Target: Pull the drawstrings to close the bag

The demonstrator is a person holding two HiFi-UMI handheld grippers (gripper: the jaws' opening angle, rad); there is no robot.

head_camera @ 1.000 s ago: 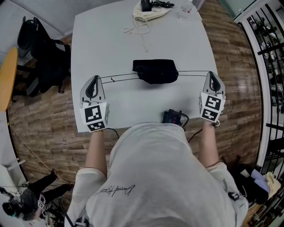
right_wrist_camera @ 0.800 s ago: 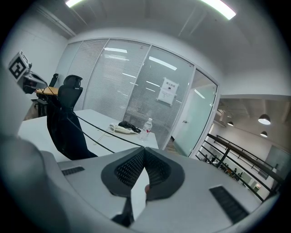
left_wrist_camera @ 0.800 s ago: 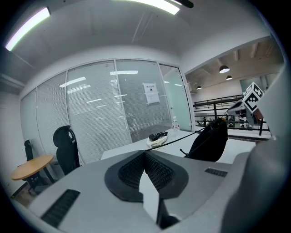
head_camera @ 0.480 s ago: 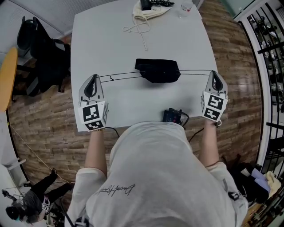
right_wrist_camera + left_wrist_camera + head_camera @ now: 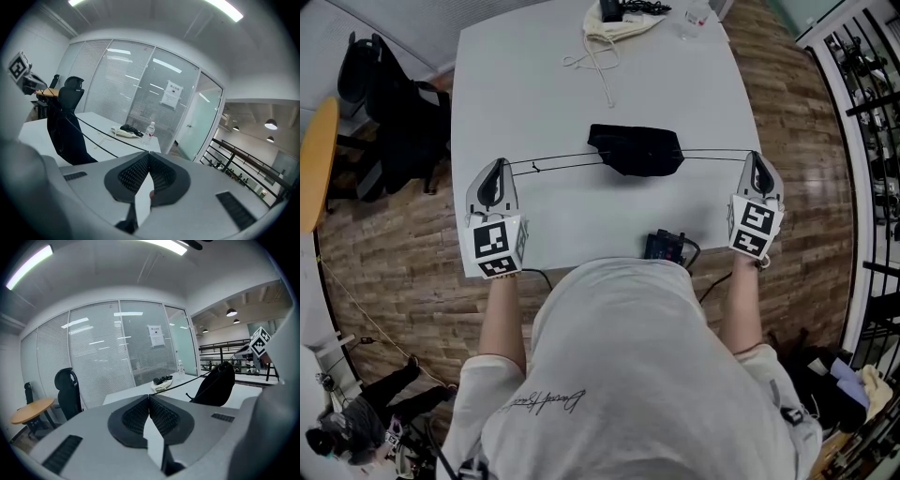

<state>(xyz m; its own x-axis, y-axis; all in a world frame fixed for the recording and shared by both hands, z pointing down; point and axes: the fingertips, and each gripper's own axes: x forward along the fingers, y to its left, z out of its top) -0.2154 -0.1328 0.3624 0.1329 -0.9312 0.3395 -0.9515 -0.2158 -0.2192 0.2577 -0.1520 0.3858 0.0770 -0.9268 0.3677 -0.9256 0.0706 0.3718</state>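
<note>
Head view, left tool (image 5: 499, 166) and right tool (image 5: 754, 157) pinching taut drawstrings (image 5: 717, 151), black bag (image 5: 636, 150) between, cream pouch (image 5: 614, 28), bottle (image 5: 694, 16) beyond

We lose the cream pouch (image 5: 617, 30) and bottle (image 5: 696, 14) past the top edge, black device (image 5: 666, 247) partly under our torso (image 5: 628, 375), notice (image 5: 156, 336) print unreadable

Small black bag (image 5: 636, 150) on white table (image 5: 534, 103), drawstrings (image 5: 717, 151) taut sideways.
</note>
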